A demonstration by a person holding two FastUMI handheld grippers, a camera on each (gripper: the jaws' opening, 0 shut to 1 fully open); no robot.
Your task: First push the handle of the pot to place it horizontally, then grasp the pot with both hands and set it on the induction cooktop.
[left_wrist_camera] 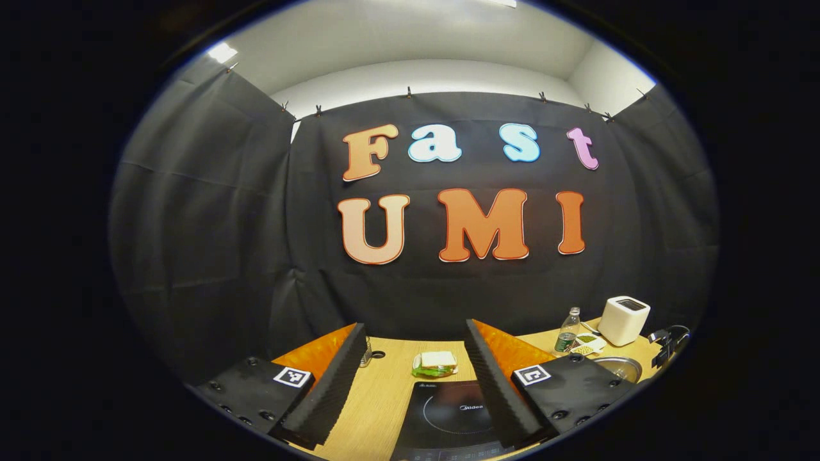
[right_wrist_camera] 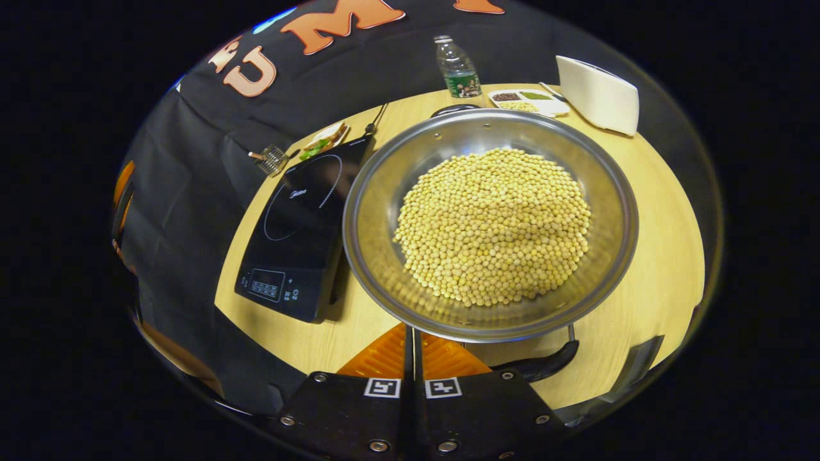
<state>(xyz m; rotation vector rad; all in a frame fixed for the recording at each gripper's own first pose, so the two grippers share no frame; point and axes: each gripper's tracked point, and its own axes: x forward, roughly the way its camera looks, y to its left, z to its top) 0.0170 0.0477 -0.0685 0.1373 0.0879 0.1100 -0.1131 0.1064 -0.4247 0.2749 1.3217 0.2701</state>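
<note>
Sitting just ahead of the closed right jaws, the pot is heaped with beans: probably heavy, rigid, slick-rimmed, best gripped at opposite edges. Its handle lies beside those jaws. Left jaws stand apart, cooktop between them.

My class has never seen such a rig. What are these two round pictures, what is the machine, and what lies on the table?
There is no robot. A person holds two-fingered tongs in each hand, and a camera rides on each. The left gripper view looks along the open left tongs over the cooktop on the table. The right gripper view looks down along the shut right tongs at a pot of beans, near its handle. A bottle stands behind. Nothing is held.
</note>
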